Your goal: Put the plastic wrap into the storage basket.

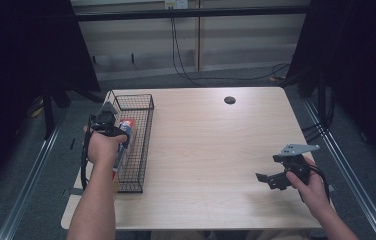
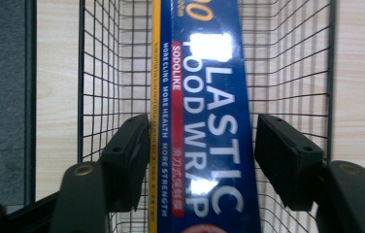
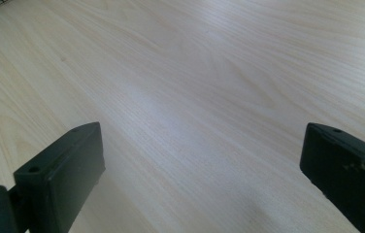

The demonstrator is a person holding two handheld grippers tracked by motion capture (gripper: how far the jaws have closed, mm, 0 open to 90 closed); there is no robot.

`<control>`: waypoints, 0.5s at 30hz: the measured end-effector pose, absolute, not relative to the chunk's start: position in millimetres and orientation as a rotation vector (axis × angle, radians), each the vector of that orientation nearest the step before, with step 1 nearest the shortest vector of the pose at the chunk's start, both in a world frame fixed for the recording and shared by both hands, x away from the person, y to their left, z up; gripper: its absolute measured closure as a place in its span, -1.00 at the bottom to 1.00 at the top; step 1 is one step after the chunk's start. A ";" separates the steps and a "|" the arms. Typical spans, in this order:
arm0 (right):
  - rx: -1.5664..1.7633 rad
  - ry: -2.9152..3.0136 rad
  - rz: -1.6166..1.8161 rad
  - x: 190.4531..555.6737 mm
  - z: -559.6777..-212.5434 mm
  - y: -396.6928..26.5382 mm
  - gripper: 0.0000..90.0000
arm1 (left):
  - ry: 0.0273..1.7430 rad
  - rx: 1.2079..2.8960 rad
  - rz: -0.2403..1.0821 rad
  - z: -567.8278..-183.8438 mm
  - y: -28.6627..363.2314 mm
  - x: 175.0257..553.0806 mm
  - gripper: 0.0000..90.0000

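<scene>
Pale woodgrain table [image 1: 216, 150], black wire-mesh basket [image 1: 143, 150]

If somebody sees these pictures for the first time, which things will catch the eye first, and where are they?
First comes the blue plastic food wrap box, which lies lengthwise in the black wire basket at the table's left edge. The left gripper sits over it with a jaw on either side; a gap shows between the right-hand pad and the box. The right gripper waits wide open above the bare wooden table near the right front corner.

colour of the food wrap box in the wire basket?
The plastic food wrap box is dark blue with white lettering, a red strip and a yellow edge; clearest in the left gripper view.
</scene>
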State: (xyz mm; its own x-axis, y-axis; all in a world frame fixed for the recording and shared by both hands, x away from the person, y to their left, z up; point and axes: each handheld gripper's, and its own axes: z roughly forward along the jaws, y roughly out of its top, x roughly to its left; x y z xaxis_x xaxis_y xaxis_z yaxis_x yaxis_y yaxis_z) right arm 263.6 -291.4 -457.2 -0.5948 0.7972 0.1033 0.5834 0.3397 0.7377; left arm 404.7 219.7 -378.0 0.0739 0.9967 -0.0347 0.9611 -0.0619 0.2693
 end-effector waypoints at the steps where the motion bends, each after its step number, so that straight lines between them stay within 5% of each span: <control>1: 1.234 2.332 1.110 263.4 -457.2 -291.3 -0.95 | 1.984 2.108 0.233 -376.3 218.9 403.9 -0.19; 15: 1.228 2.330 1.112 262.9 -454.2 -288.3 -0.95 | 1.834 2.104 0.235 -358.4 212.6 393.9 -0.34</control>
